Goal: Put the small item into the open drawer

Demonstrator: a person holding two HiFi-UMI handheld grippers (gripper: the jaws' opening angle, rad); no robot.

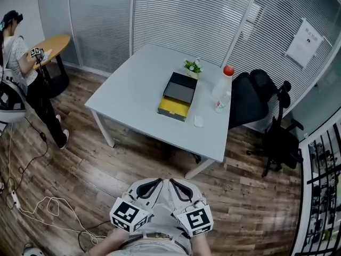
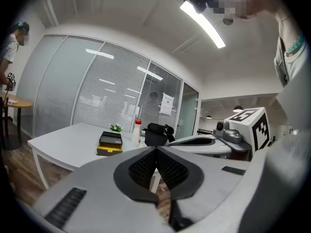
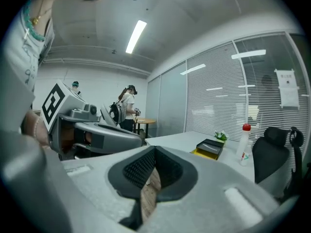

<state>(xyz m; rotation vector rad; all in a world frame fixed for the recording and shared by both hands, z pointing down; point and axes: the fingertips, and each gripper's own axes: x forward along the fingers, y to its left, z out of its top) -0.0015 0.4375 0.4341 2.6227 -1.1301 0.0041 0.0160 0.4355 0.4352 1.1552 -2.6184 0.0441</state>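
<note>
A black box with its yellow drawer [image 1: 174, 108] pulled open lies on the grey-white table [image 1: 133, 89]. The box also shows far off in the left gripper view [image 2: 110, 144] and the right gripper view [image 3: 209, 148]. The small white item [image 1: 199, 121] rests on the table just right of the drawer. Both grippers are held close to the person's body, well short of the table and side by side. My left gripper [image 1: 159, 182] [image 2: 156, 149] is shut with nothing in it. My right gripper [image 1: 172, 183] [image 3: 154, 150] is shut and empty too.
A red-capped bottle [image 1: 223, 86] and a small plant [image 1: 193, 66] stand near the box. Black office chairs [image 1: 266, 116] crowd the table's right side. A person [image 1: 24, 73] stands by a round wooden table [image 1: 55, 44] at far left. Cables [image 1: 48, 207] lie on the wooden floor.
</note>
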